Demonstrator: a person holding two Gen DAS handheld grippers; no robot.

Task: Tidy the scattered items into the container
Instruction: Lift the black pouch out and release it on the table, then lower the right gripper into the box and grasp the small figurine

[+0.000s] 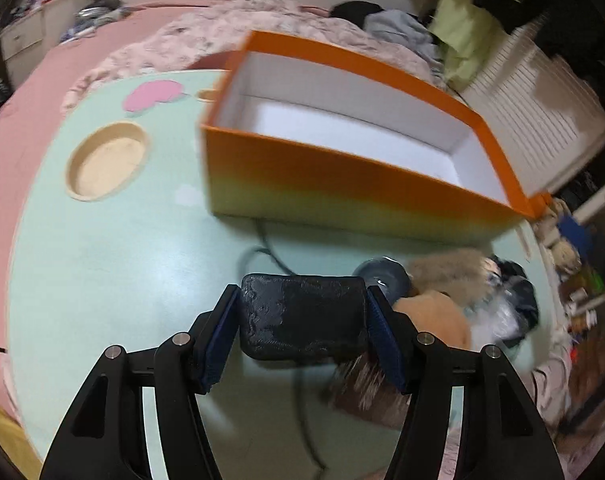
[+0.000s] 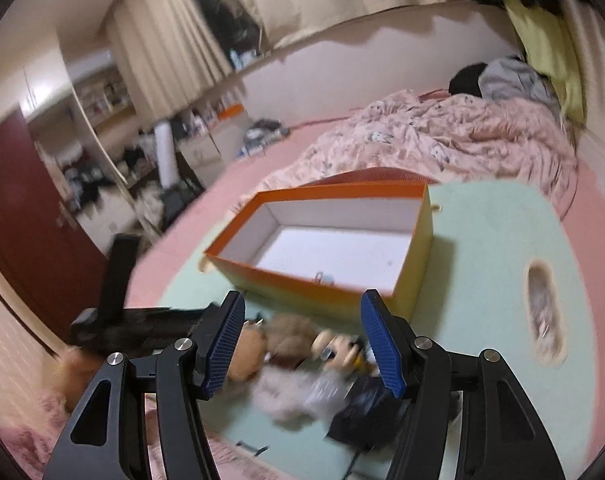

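My left gripper (image 1: pixel 302 316) is shut on a black rectangular pad-like item (image 1: pixel 302 320) and holds it above the green table (image 1: pixel 114 264), just short of the orange box (image 1: pixel 342 184). The box is open, white inside, and shows a small object at its near wall in the right wrist view (image 2: pixel 322 278). My right gripper (image 2: pixel 302 340) is open and empty above a pile of scattered items: brown plush toys (image 2: pixel 286 336), a cartoon figure (image 2: pixel 338 350), a white fluffy piece (image 2: pixel 290 396) and a black item (image 2: pixel 366 412). The pile also shows in the left wrist view (image 1: pixel 454 272).
The green table has a round recess (image 1: pixel 106 162) at left and an oblong slot (image 2: pixel 542 312) at right. A dark cable (image 1: pixel 266 256) runs across it. It stands on a pink bed with a rumpled blanket (image 2: pixel 442 136). A black stand (image 2: pixel 118 280) is at left.
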